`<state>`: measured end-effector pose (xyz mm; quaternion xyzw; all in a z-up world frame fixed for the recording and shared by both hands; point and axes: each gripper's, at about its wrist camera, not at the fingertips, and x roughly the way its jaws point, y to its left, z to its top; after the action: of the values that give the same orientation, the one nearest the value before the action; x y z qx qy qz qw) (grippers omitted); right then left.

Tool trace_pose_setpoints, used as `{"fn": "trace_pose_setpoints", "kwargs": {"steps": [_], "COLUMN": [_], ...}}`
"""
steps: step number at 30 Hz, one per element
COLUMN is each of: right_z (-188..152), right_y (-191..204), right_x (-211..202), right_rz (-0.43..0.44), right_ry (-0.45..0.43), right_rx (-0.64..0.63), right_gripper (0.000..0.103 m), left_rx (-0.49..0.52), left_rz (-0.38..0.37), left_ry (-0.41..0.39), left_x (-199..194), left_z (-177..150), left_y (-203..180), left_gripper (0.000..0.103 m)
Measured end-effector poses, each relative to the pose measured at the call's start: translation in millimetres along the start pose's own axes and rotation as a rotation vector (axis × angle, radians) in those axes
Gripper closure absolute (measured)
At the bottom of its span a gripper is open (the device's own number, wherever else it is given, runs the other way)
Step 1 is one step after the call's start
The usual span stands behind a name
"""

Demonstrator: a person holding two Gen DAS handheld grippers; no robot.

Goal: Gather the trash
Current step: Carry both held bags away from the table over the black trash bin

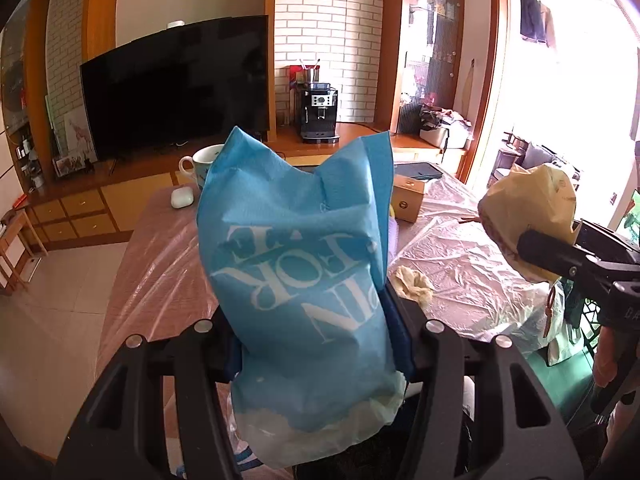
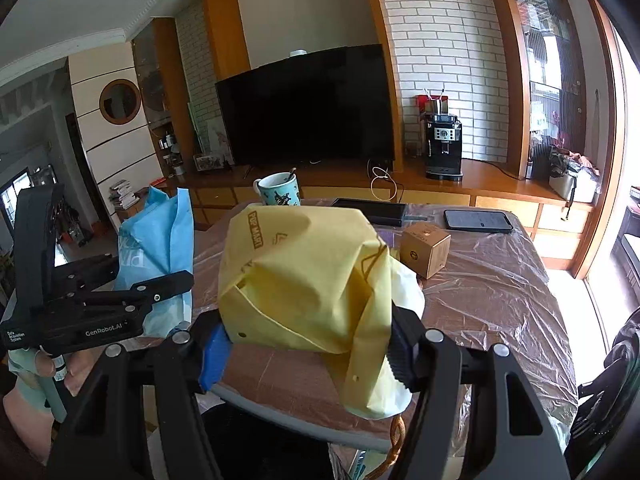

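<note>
A blue paper bag (image 1: 304,264) with white lettering stands upright between the fingers of my left gripper (image 1: 316,344), which is shut on it above the table's near edge. In the right wrist view the same blue bag (image 2: 160,240) and left gripper (image 2: 158,280) show at the left. My right gripper (image 2: 310,344) is shut on a crumpled yellow paper bag (image 2: 304,276). From the left wrist view that yellow bag (image 1: 532,204) and the right gripper (image 1: 536,246) hang at the right. A crumpled pale tissue (image 1: 414,284) lies on the table.
The table (image 2: 492,292) is covered with clear plastic film. On it stand a mug (image 2: 278,190), a cardboard cube (image 2: 426,248), a phone (image 2: 478,220), a dark tablet (image 2: 368,210) and a white earbud case (image 1: 182,197). A grey-rimmed dark container (image 2: 296,416) sits below the right gripper.
</note>
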<state>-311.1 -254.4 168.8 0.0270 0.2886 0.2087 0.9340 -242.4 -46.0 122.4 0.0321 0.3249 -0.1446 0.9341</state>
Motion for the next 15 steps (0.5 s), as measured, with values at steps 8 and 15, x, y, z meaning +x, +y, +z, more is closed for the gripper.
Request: {"fn": "trace_pose_setpoints", "kwargs": {"steps": [8, 15], "right_z": [-25.3, -52.2], "right_y": [16.0, 25.8], "right_x": [-25.7, -33.7], "right_rz": [0.048, 0.092], "right_ry": [0.021, 0.088], "right_rx": [-0.031, -0.032], "right_gripper": [0.04, 0.04], "left_rx": [0.063, 0.116], "left_rz": [-0.002, -0.03], "left_ry": [0.011, 0.062], "left_x": [-24.2, -31.4], "left_z": [-28.9, -55.5], "left_y": [-10.6, -21.0], "left_gripper": [0.046, 0.046]}}
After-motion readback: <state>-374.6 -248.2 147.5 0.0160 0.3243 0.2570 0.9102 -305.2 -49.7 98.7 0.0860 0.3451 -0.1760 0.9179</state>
